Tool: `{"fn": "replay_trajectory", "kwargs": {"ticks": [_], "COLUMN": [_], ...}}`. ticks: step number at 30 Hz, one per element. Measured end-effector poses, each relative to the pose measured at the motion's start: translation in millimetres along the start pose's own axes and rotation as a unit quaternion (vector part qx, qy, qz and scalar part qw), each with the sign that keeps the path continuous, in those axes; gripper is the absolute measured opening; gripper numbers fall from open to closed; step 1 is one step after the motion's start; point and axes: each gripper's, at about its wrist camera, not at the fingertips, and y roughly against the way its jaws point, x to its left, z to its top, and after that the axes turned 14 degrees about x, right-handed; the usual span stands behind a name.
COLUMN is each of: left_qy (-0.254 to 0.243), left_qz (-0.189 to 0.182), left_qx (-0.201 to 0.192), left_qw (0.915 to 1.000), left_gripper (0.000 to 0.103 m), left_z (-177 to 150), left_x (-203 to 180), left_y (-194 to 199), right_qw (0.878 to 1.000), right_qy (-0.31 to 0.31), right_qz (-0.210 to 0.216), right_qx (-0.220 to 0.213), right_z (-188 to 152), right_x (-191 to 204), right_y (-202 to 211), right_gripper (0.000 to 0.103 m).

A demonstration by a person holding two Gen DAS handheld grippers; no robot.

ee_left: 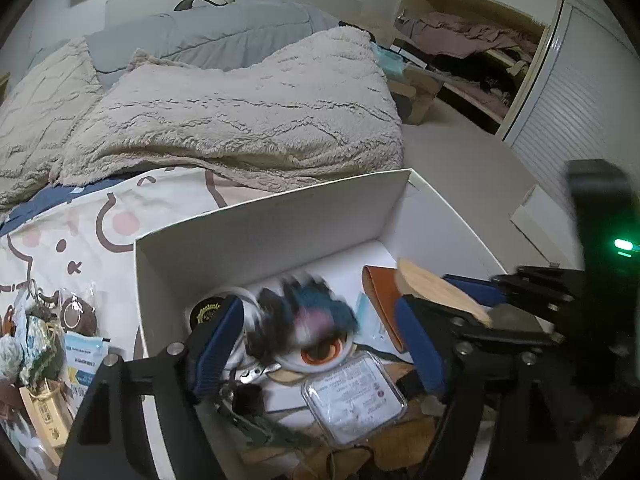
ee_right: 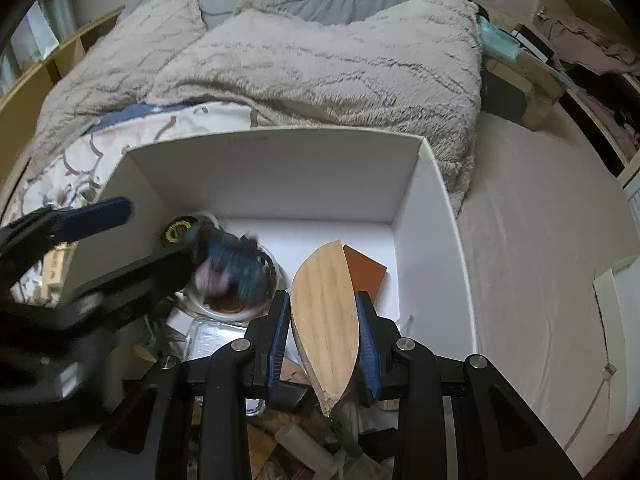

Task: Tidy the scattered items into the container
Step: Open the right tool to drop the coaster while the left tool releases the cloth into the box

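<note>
A bed (ee_right: 520, 260) carries a white box (ee_right: 280, 172), open at the top, its far and right walls bare and the far right part of its floor clear. A shaggy beige blanket (ee_right: 320, 64) lies beyond the box's far wall, and flat bedsheet runs free to the box's right. More small things (ee_left: 44, 344) lie scattered on the patterned cover left of the box. Inside, the near half is crowded: a clear plastic packet (ee_left: 354, 394), a round tin (ee_left: 210, 310), an orange-brown card (ee_right: 366, 270). The left gripper (ee_left: 320, 344) has its fingers spread wide above a blurred blue and pink fuzzy thing (ee_left: 316, 312). The right gripper (ee_right: 324, 336) holds a pale leaf-shaped wooden piece (ee_right: 324, 304) over the box, fingers pressed on its sides.
</note>
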Motion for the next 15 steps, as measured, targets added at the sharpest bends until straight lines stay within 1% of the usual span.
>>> {"fn": "replay_trajectory", "kwargs": {"ticks": [6,11,15], "left_qy": [-0.009,-0.032,-0.036], "left_qz": [-0.016,-0.004,-0.011], "left_qx": [-0.023,-0.050,-0.057], "left_qw": [0.9996,0.9982,0.9976], "left_gripper": [0.079,0.081,0.081], "left_z": [-13.0,-25.4,-32.8], "left_x": [2.9,3.6,9.1], "left_y": [18.8,35.2,43.6], "right_qw": [0.998,0.996,0.994], "right_qy": [0.031,0.045,0.043], "right_qz": [-0.018,-0.044,-0.061], "right_qx": [0.044,0.062,0.074], "right_z": [9.7,23.1,37.1], "right_x": [10.9,16.4,17.2], "right_y": [-15.4,-17.0,-23.7], "right_gripper": [0.033,0.033,0.033]}}
